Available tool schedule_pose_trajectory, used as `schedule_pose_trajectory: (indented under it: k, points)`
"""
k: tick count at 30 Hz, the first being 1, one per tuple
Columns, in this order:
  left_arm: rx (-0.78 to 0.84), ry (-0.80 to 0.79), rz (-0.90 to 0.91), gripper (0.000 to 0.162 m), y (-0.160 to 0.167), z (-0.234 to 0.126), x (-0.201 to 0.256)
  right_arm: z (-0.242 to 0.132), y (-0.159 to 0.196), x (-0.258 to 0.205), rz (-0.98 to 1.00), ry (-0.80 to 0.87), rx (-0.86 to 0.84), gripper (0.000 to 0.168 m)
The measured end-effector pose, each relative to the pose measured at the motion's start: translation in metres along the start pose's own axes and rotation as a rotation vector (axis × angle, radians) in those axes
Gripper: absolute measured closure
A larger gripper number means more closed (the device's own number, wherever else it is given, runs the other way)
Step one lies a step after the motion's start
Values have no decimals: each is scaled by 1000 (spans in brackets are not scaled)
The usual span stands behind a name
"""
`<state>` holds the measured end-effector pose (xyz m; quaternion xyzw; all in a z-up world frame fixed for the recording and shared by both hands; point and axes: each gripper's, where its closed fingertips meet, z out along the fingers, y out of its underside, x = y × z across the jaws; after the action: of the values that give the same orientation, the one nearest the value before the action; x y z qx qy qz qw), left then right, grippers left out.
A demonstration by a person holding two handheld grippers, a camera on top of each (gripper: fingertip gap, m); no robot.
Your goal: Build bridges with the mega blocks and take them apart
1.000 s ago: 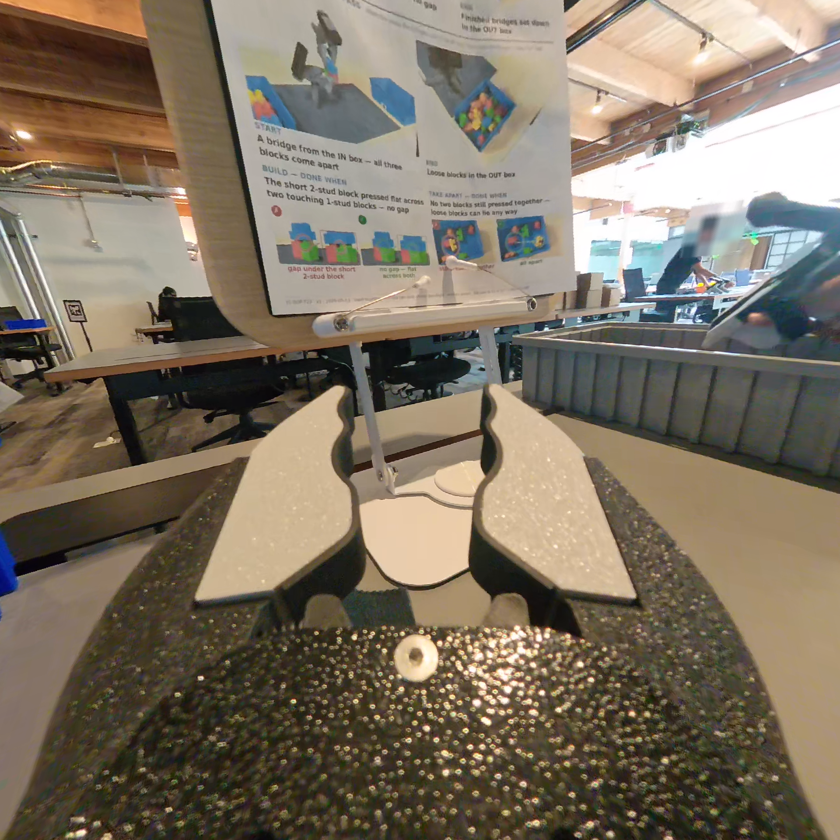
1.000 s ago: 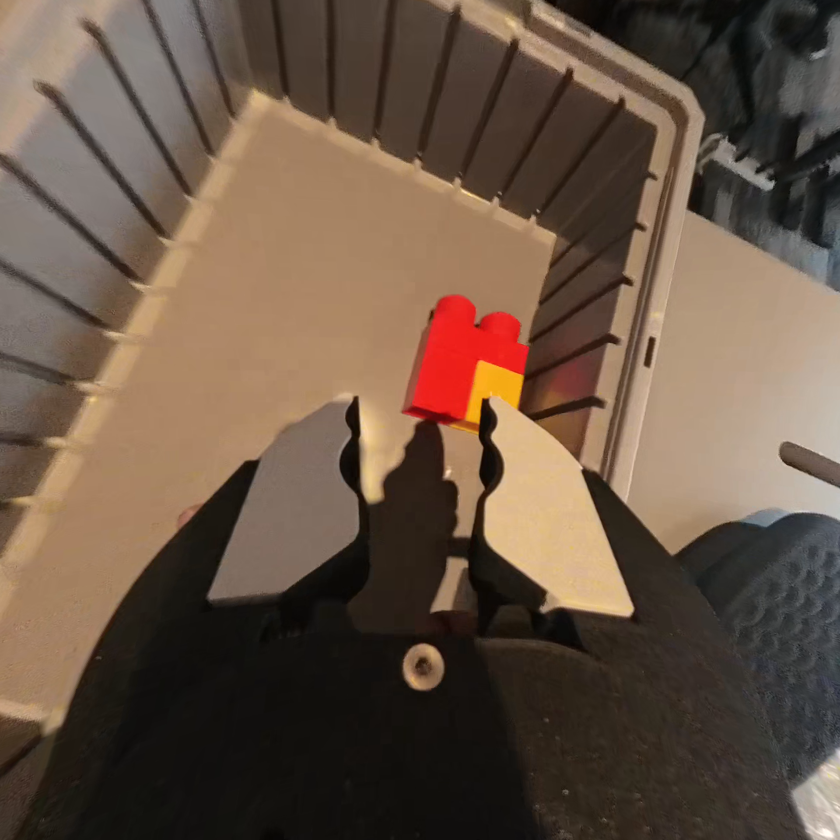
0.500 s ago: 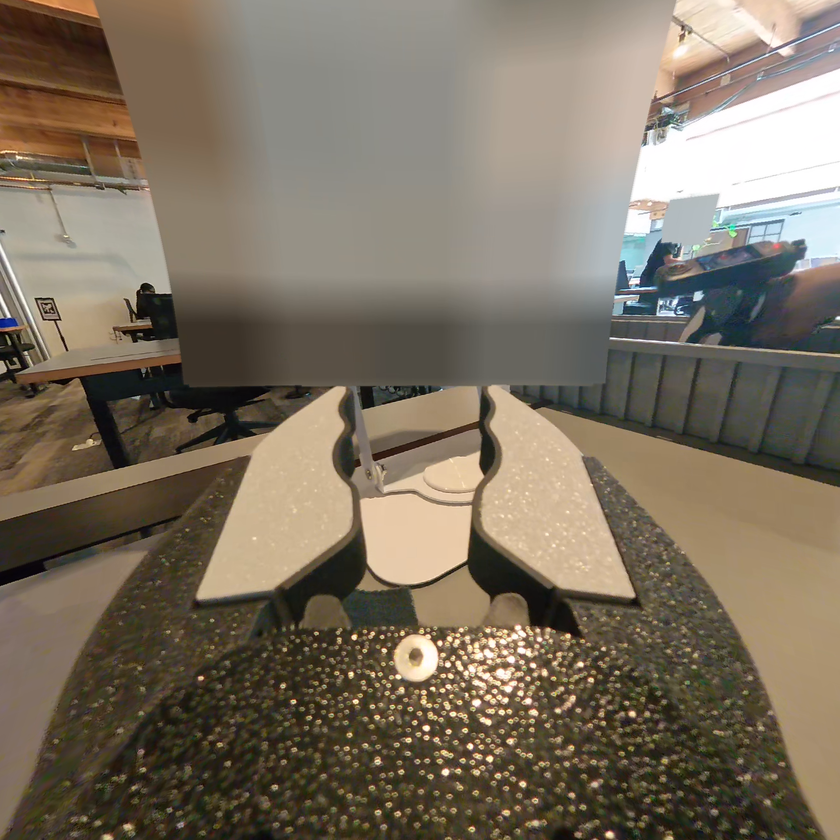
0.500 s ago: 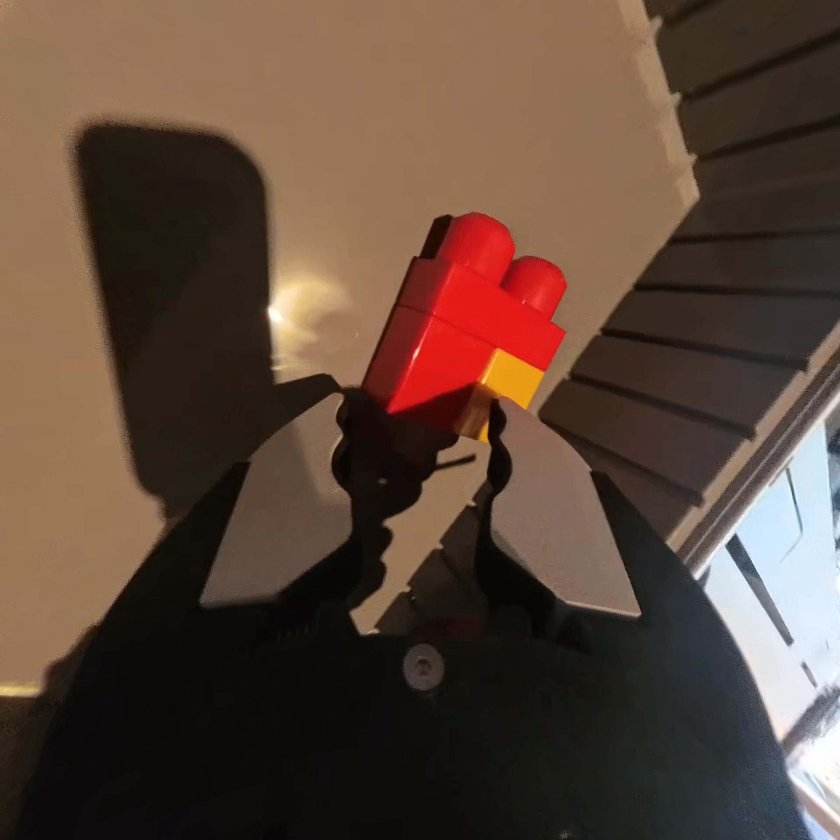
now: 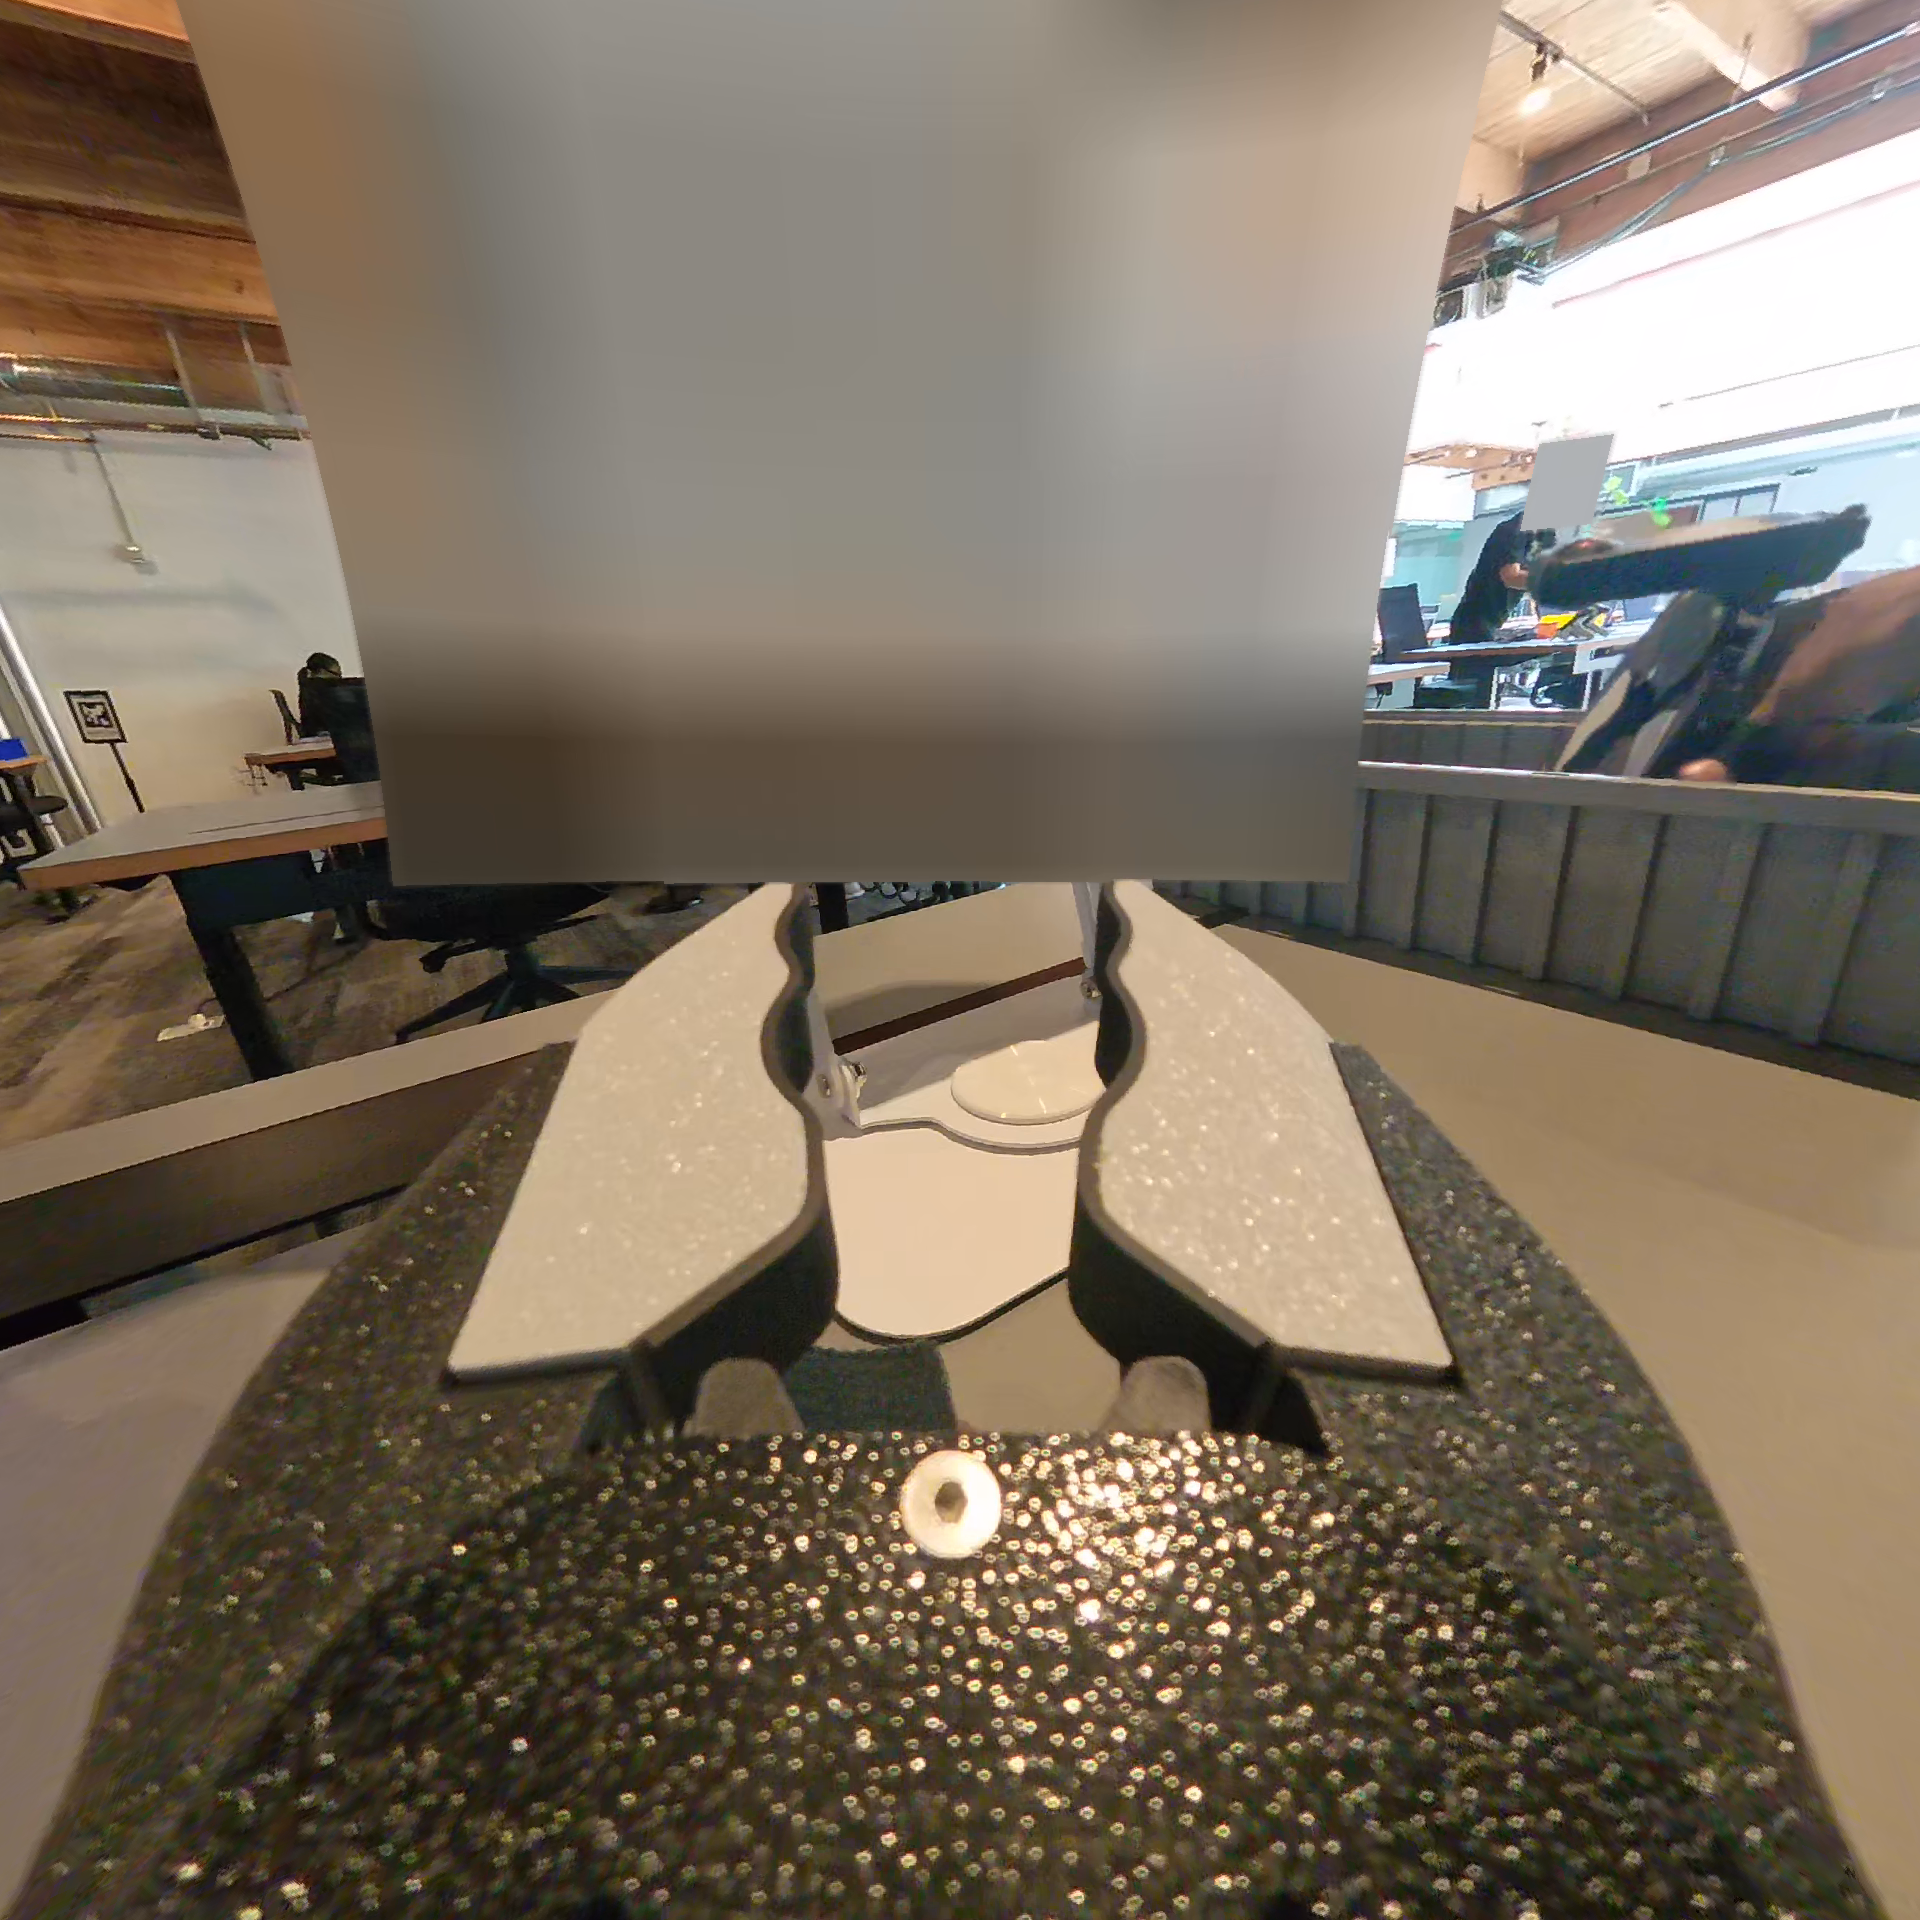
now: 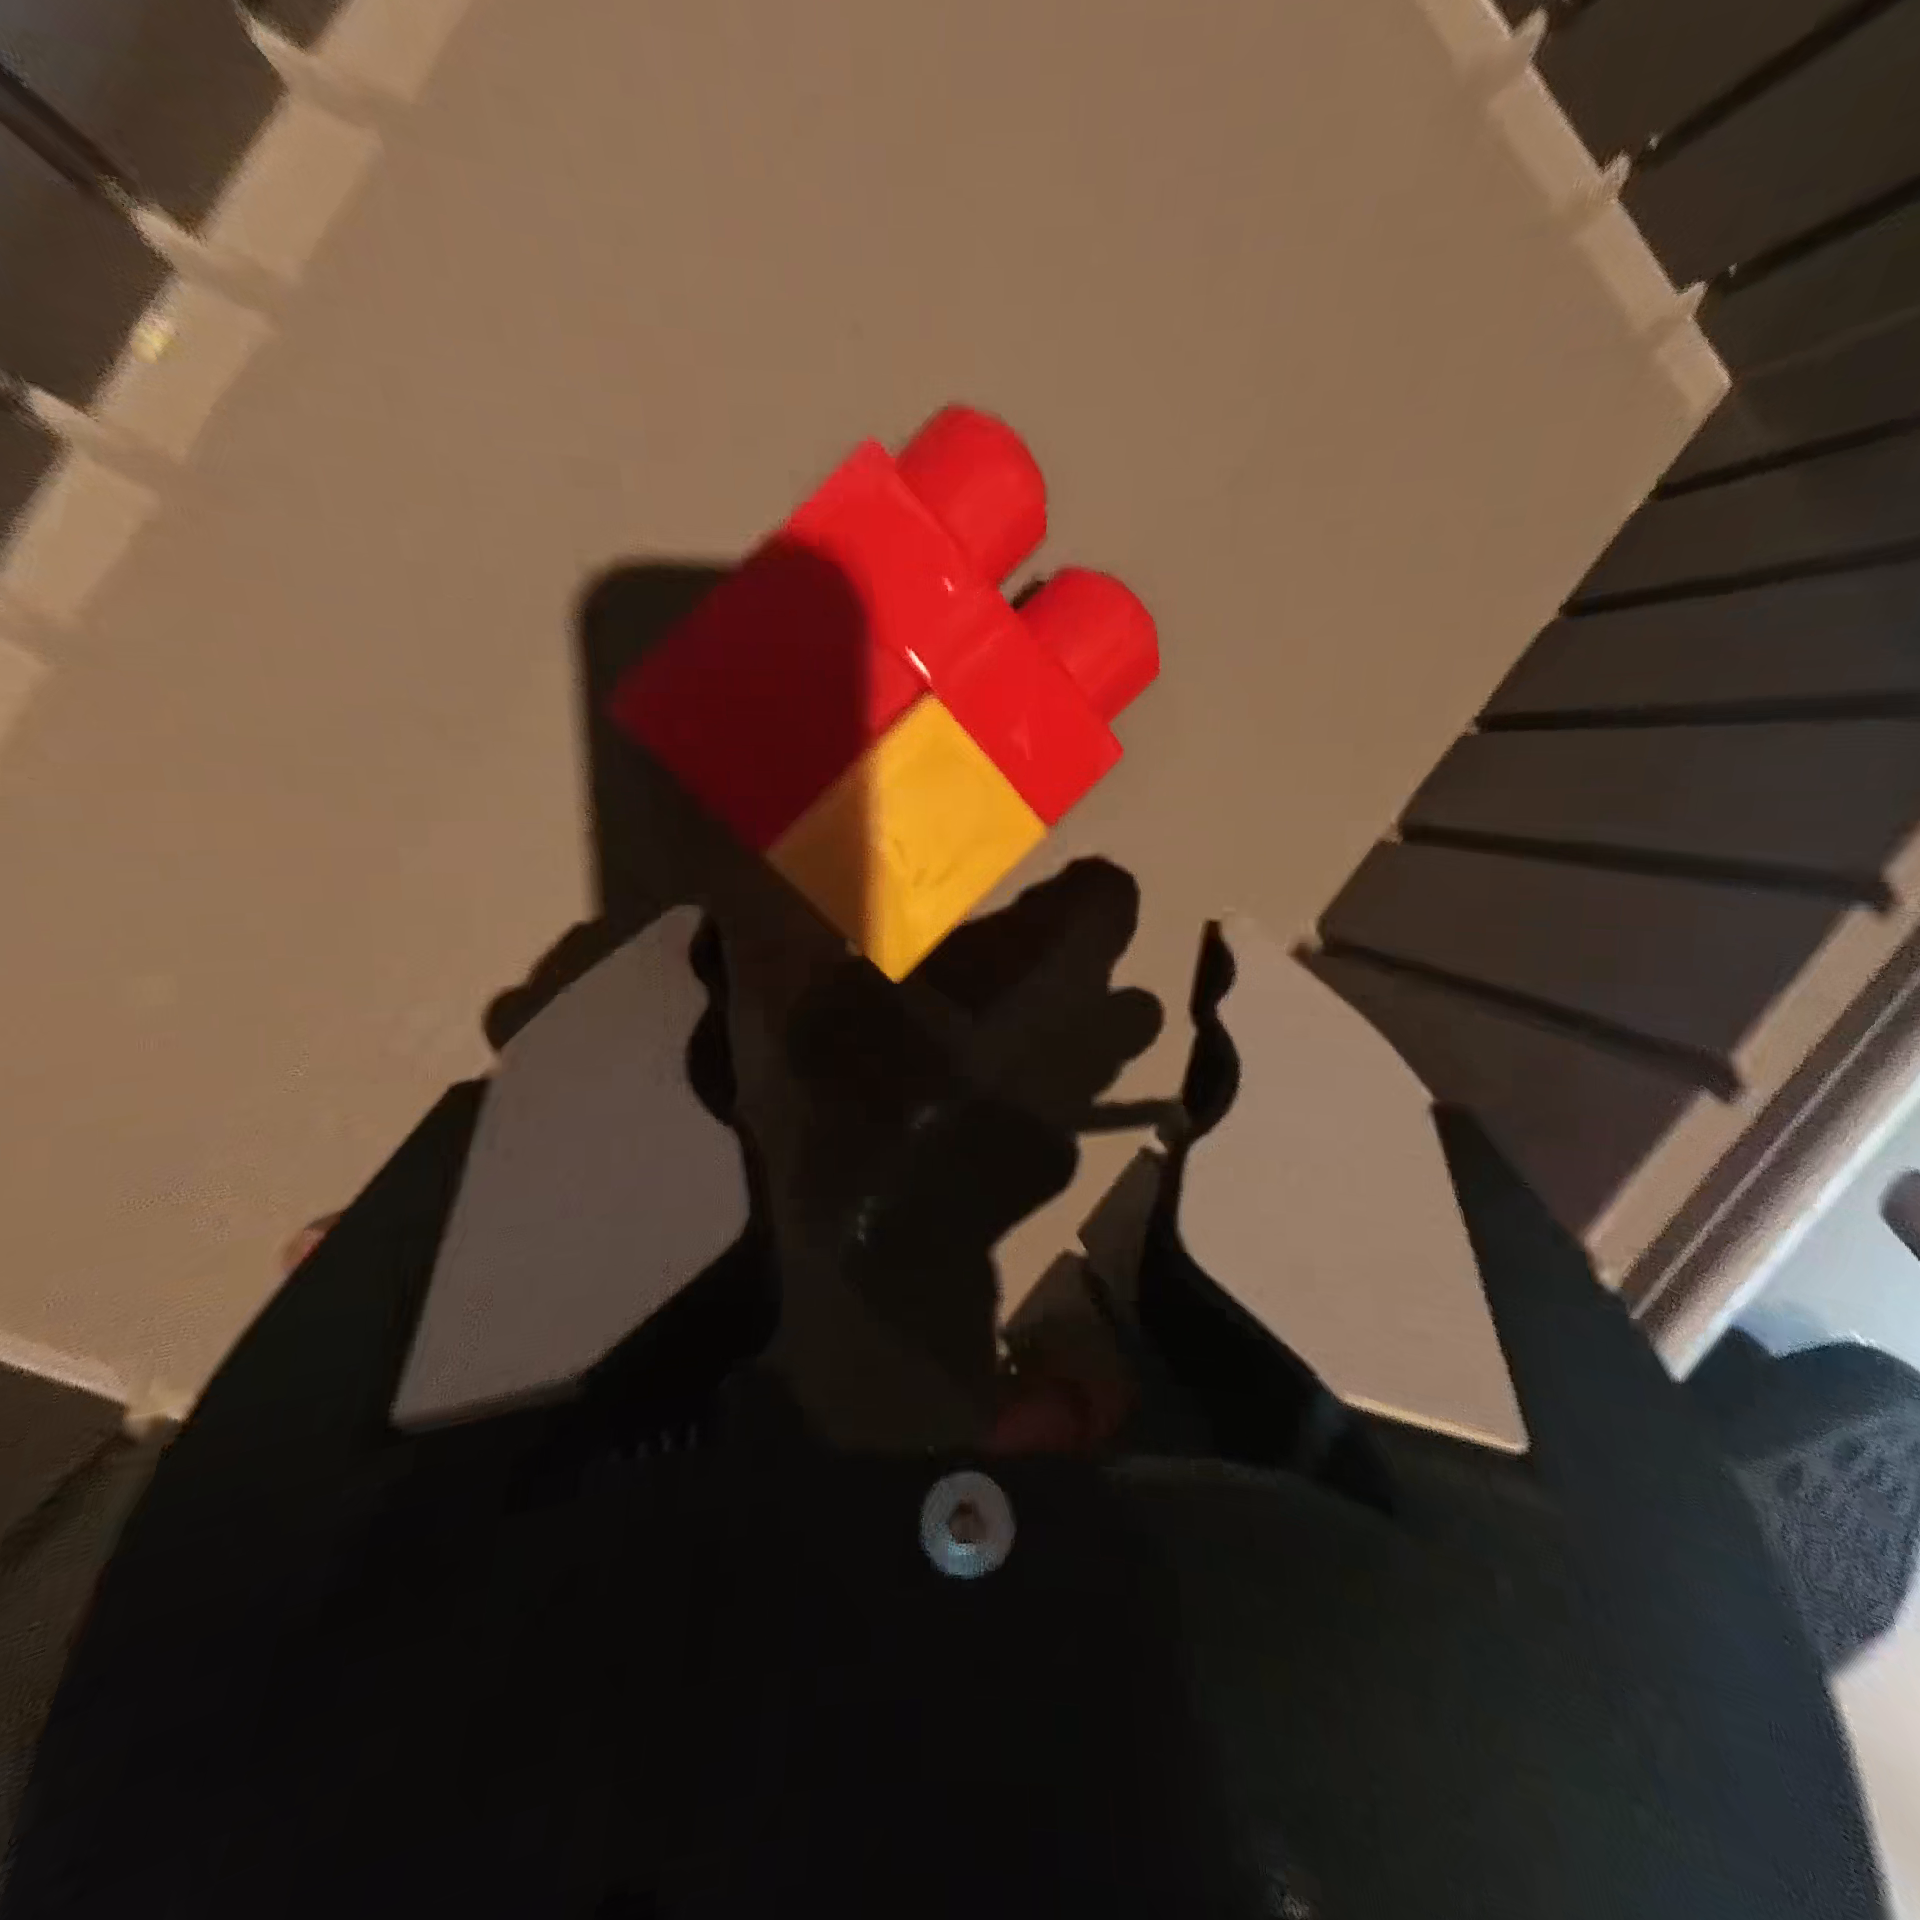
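Right hand-held gripper open, two red blocks, one yellow block, bin

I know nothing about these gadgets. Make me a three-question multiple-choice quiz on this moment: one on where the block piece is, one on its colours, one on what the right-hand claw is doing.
1. Where is the block assembly?
A. Inside the grey bin
B. On a chair
C. On the floor

2. Which colours show on it?
A. Blue and green
B. Red and yellow
C. All white

3. What state is the right gripper in?
A. Shut on the assembly
B. Open, with the assembly just beyond its tips
C. Out of view

Answers: 1 A, ribbed bin walls surround the assembly. 2 B, red blocks joined to one yellow block. 3 B, a wide gap separates the fingers, and neither visibly touches the blocks.
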<state>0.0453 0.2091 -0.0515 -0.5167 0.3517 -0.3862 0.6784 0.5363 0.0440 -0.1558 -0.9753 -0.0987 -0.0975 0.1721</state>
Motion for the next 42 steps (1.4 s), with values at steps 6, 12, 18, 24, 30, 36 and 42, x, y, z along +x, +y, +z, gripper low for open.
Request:
schedule_pose_trajectory:
  k: [6, 12, 18, 24, 30, 36, 42]
  points:
    - [-9, 6, 6, 111, 1, 1, 1, 2, -4, 1, -56, 100, 61, 113]
    - [-3, 1, 10, 111, 1, 1, 1, 13, -10, 6, -88, 170, 63, 143]
    - [-8, 4, 11, 112, 1, 1, 1, 12, -21, 6, -128, 202, 94, 155]
    - [-2, 6, 11, 113, 0, 1, 2, -7, -38, -4, -101, 183, 196, 161]
    - [7, 11, 5, 114, -1, 0, 4, -44, -51, -21, -101, 180, 293, 162]
    - [27, 43, 12, 114, -6, 0, 14, -109, -61, -43, -116, 208, 455, 162]
    - [45, 335, -219, 108, -19, 2, 67, -198, -80, -107, -283, 300, 683, 162]
